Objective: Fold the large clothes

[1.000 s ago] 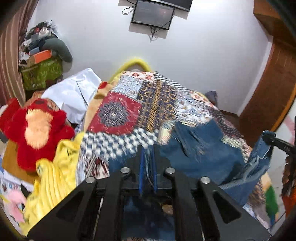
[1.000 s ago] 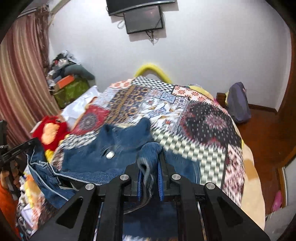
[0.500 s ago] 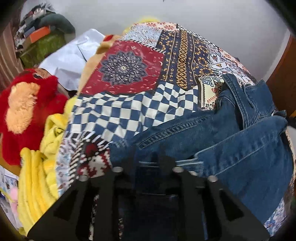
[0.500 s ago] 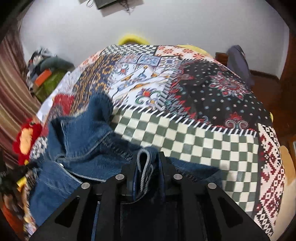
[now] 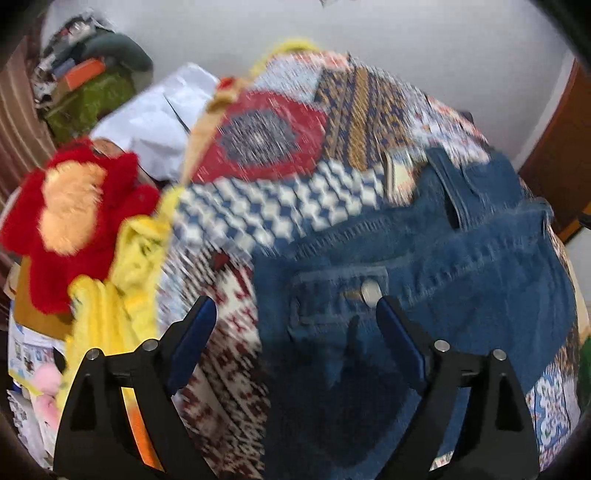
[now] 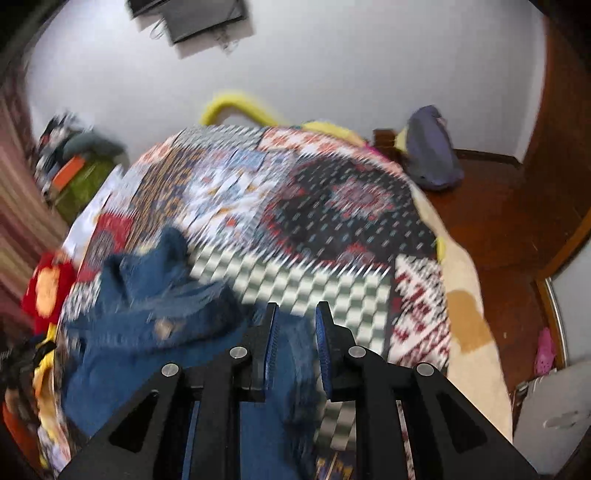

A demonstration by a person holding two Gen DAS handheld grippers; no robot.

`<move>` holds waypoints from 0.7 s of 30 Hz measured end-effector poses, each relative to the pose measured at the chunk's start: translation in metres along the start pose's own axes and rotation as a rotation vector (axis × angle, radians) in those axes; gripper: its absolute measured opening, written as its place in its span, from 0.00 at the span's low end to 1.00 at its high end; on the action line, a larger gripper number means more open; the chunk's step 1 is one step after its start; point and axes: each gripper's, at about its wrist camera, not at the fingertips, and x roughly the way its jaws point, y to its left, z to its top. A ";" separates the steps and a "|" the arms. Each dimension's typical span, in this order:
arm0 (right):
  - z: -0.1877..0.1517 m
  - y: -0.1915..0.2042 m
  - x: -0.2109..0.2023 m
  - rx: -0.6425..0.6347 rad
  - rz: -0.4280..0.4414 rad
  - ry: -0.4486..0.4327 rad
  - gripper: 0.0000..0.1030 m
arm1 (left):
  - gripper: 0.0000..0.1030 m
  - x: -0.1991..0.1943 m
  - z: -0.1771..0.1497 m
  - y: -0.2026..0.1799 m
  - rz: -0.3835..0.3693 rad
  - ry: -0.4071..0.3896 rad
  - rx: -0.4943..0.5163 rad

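We see left gripper (image 5: 295, 314) jaws wide, right gripper (image 6: 294, 314) jaws narrowly apart, both empty above jeans (image 5: 424, 266) on bed (image 6: 332, 206).

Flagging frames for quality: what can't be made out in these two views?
- Left wrist: quilt pattern detail smeared by motion blur.
- Left wrist: jeans' near end hidden under the left claw body.
- Right wrist: jeans' folds blurred; the left edge cuts them off.
- Right wrist: wall screen cropped by the top edge.
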 end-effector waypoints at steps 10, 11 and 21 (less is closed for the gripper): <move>-0.056 0.079 0.023 -0.230 0.071 0.132 0.15 | 0.60 0.063 -0.009 -0.013 -0.084 0.103 -0.073; -0.059 0.086 0.028 -0.247 0.072 0.143 0.15 | 0.52 0.059 -0.008 -0.015 -0.057 0.073 -0.067; -0.058 0.161 0.055 -0.360 0.155 0.143 0.15 | 0.29 0.005 0.019 -0.041 0.114 -0.185 0.073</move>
